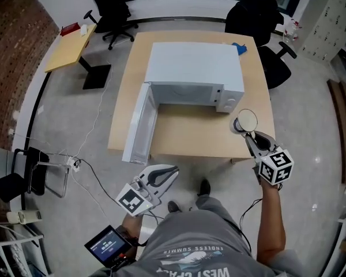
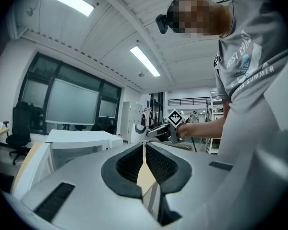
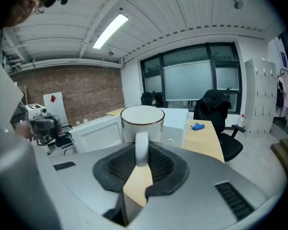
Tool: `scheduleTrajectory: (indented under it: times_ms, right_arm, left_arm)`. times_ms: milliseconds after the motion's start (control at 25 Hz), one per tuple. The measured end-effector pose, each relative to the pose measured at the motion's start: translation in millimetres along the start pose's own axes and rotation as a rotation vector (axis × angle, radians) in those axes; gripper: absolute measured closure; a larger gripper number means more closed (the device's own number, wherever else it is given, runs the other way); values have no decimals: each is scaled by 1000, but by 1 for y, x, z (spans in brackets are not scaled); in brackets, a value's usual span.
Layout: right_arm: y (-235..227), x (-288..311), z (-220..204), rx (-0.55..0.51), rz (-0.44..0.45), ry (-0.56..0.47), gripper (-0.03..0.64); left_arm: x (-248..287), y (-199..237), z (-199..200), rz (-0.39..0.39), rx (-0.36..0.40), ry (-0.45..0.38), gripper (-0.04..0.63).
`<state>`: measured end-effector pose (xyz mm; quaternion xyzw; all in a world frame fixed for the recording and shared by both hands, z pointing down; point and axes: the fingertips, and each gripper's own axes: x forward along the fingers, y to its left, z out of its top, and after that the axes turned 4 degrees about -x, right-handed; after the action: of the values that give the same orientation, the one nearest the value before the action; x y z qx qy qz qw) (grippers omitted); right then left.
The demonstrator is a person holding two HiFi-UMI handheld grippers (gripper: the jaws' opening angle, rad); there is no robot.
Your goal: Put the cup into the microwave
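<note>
White ceramic cup (image 1: 246,120), dark-rimmed: clamped by its handle in the right gripper (image 1: 245,134), upright above the wooden bench (image 1: 184,134). White microwave (image 1: 193,74) with its door open: cavity ahead-left of cup. Farther off, the left gripper (image 1: 169,171): closed, empty.

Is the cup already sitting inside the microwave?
No, the right gripper holds the cup by its handle out in front of the microwave, whose door stands open.
</note>
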<state>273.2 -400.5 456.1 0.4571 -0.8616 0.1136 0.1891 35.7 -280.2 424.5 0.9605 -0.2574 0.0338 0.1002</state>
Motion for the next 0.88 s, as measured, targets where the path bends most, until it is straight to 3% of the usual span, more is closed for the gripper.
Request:
scheduleTrajectory:
  times_ms: [400,880]
  right_arm:
    - [176,-61,63,-71,149,-104,549]
    - [283,-56,70,-95,230,-97,549]
  left_arm:
    - [-66,-18,23,-57,81,-73,568]
    - [-135,-21,18,-76,88,-99,568]
